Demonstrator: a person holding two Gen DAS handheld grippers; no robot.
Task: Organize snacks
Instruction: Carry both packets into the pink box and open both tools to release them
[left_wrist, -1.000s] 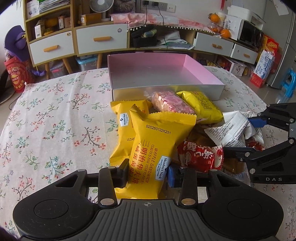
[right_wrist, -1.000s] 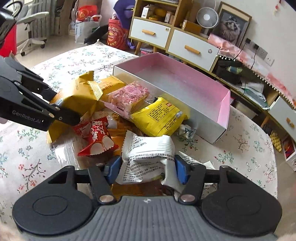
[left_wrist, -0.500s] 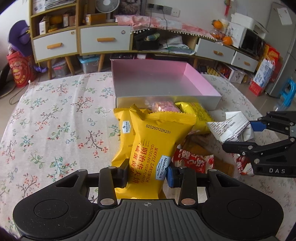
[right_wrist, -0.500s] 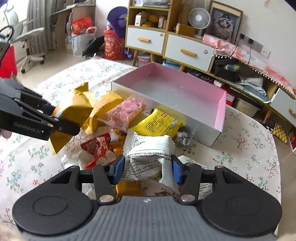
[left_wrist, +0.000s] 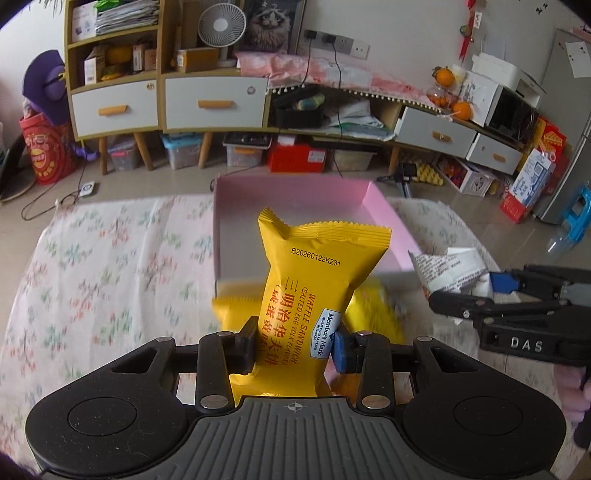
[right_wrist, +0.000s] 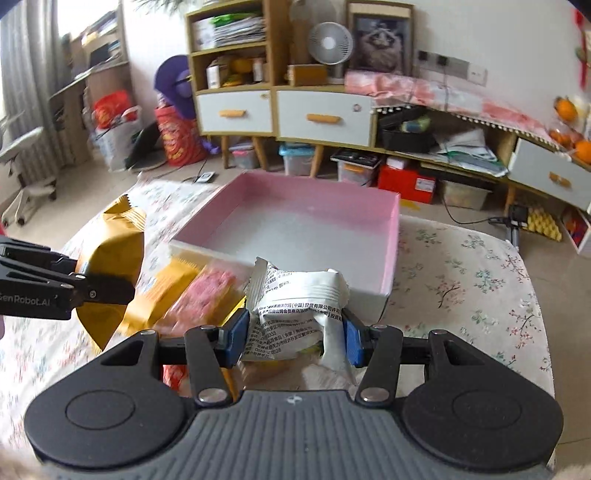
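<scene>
My left gripper (left_wrist: 293, 349) is shut on a yellow waffle sandwich packet (left_wrist: 314, 288) and holds it up in the air in front of the pink box (left_wrist: 388, 221). It shows at the left of the right wrist view (right_wrist: 110, 254). My right gripper (right_wrist: 291, 336) is shut on a white snack packet (right_wrist: 299, 295), raised just before the pink box (right_wrist: 314, 225). The white packet also shows at the right of the left wrist view (left_wrist: 447, 269). More snacks lie in a blurred pile below: a yellow packet (right_wrist: 170, 288) and a pink packet (right_wrist: 207, 295).
The floral tablecloth (left_wrist: 110, 266) covers the table. The pink box is open and holds nothing. Beyond the table stand white drawer cabinets (right_wrist: 236, 110), shelves with a fan (left_wrist: 221, 26), and storage bins on the floor.
Both grippers have risen from the pile with their packets and moved toward the pink box. The pile of snacks now lies lower and blurred in both views.
</scene>
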